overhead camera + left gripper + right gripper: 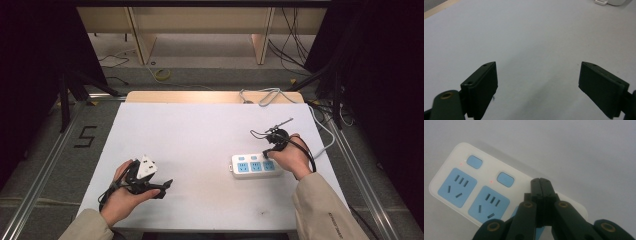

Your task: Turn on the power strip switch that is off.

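A white power strip (255,166) with blue sockets and blue switch buttons lies on the right part of the white table (200,135). In the right gripper view the power strip (469,187) shows two switches with small red lights beside them. My right gripper (541,182) is shut, with its joined tips over the strip's far edge, where a third switch would be; the tips hide that spot. My right gripper (266,153) sits at the strip's back right. My left gripper (537,75) is open over bare table, and in the high view my left gripper (162,187) is at the front left.
A grey cable (320,135) runs from the strip's right end to the table's back edge, where it lies looped (262,96). A corner of the power strip (610,2) shows at the top right of the left gripper view. Metal rails (360,170) flank the table.
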Demonstrator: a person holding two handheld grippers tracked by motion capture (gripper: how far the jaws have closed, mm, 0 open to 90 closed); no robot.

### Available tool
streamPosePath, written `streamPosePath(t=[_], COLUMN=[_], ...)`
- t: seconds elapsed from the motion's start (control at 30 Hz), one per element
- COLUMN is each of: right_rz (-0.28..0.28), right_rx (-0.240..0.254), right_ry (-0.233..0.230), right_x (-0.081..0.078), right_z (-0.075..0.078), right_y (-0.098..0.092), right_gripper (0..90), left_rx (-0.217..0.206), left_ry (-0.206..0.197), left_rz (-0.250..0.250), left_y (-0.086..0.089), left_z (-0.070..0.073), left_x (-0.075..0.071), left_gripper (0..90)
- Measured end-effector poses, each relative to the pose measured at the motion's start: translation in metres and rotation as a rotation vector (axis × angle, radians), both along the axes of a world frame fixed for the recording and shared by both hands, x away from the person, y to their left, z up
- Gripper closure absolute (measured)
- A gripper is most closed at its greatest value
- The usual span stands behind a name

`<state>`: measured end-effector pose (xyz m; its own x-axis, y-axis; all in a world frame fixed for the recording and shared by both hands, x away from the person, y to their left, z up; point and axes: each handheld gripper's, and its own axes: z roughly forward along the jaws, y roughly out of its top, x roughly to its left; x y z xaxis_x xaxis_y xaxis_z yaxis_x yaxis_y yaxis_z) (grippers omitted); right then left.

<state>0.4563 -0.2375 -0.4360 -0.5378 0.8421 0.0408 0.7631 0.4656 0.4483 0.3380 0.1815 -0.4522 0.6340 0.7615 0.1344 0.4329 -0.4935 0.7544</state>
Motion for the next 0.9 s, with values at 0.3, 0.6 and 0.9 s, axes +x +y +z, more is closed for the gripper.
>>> streamPosePath(t=[0.3, 0.6, 0.9], right_rz=[0.008, -0.023, -0.009], right_rx=[-0.012, 0.048, 0.082], right_ry=[0.005, -0.005, -0.125], right_x=[-0.002, -0.004, -0.012], right_z=[-0.001, -0.002, 0.013], right_y=[0.005, 0.001, -0.002], right_gripper=[90.0, 90.0, 80.0], left_rx=[0.001, 0.004, -0.009], left_ry=[-0.002, 0.005, 0.013], left_rz=[-0.003, -0.014, -0.018], left_y=[-0.001, -0.004, -0.008], left_z=[0.000, 0.000, 0.000], left_x=[0.000, 0.001, 0.000], left_gripper=[15.3, 15.4, 15.4])
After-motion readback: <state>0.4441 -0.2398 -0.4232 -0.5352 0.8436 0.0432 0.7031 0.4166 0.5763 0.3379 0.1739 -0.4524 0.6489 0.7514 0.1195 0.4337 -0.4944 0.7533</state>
